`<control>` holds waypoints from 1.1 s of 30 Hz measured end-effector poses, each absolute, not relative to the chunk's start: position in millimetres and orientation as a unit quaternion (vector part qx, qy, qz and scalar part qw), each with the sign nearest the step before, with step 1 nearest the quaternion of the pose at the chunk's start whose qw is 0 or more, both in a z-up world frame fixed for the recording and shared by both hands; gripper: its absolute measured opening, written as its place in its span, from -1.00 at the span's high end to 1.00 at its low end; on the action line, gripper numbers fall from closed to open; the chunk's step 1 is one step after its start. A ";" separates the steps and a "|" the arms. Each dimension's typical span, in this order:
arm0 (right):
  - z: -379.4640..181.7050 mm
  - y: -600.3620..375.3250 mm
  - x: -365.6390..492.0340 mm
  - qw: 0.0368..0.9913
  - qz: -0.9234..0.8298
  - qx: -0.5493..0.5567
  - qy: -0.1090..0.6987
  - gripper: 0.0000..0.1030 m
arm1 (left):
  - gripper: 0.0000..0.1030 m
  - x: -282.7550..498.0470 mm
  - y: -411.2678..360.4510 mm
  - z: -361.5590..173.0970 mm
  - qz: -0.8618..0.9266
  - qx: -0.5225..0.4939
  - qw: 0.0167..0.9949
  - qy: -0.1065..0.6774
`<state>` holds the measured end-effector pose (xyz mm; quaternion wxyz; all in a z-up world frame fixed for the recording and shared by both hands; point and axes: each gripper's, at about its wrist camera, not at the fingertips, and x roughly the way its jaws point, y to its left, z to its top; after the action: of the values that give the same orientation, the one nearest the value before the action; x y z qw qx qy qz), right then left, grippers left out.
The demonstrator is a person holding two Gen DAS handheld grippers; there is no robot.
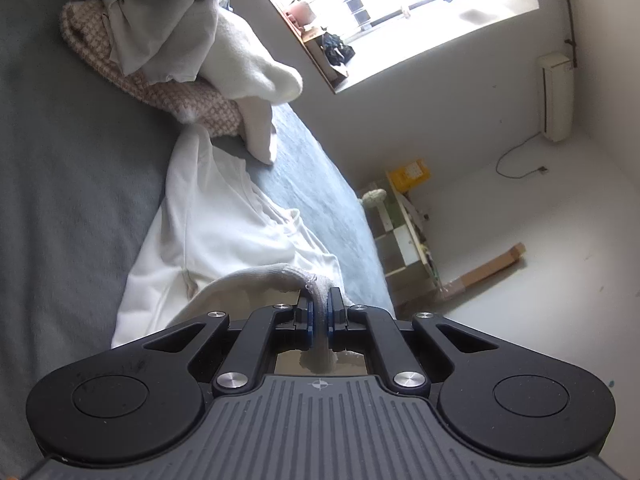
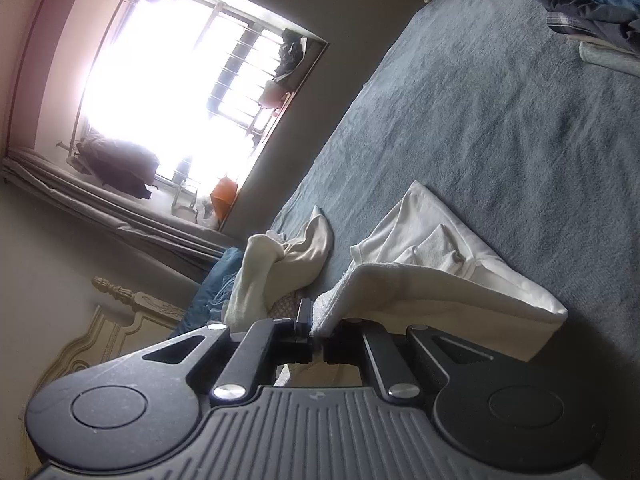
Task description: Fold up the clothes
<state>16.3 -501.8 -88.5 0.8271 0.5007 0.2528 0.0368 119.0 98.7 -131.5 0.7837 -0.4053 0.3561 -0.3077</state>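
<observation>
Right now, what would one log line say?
left gripper: shut on white garment | right gripper: shut on white garment | bed: underneath

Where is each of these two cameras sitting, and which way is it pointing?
Left wrist view: sits on the left gripper, looking along its fingers across the grey bed toward a window; only the gripper shows, shut on the white garment.
Right wrist view: sits on the right gripper, looking over the bed toward the window; only the gripper shows, pinching the garment's edge.
Shared: white garment, bed, window, and the pile of clothes.
</observation>
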 end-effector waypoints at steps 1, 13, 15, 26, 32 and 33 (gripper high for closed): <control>-89.6 -501.8 25.2 0.828 0.035 0.500 0.253 0.91 | 0.92 127.8 98.4 -133.7 -0.306 -0.408 0.784 0.356; -110.6 -508.5 132.3 0.828 0.018 0.497 0.258 0.91 | 0.92 235.9 84.0 -152.9 -0.272 -0.416 0.796 0.344; -115.2 -511.4 150.6 0.829 0.017 0.497 0.256 0.91 | 0.92 253.5 79.1 -156.6 -0.267 -0.413 0.800 0.345; -199.9 -521.0 272.7 0.819 0.002 0.496 0.288 0.72 | 0.76 356.5 57.2 -221.0 -0.192 -0.418 0.796 0.393; -251.2 -528.3 270.1 0.769 -0.025 0.558 0.311 0.18 | 0.49 358.3 70.7 -248.3 -0.187 -0.483 0.760 0.393; -247.7 -530.9 265.6 0.773 -0.024 0.557 0.303 0.09 | 0.48 356.3 73.7 -246.8 -0.188 -0.489 0.759 0.388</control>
<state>265.6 -530.9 -247.7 0.7731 0.5569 0.3027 -0.0238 356.3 73.7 -246.8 0.7586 -0.4887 0.3879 -0.1877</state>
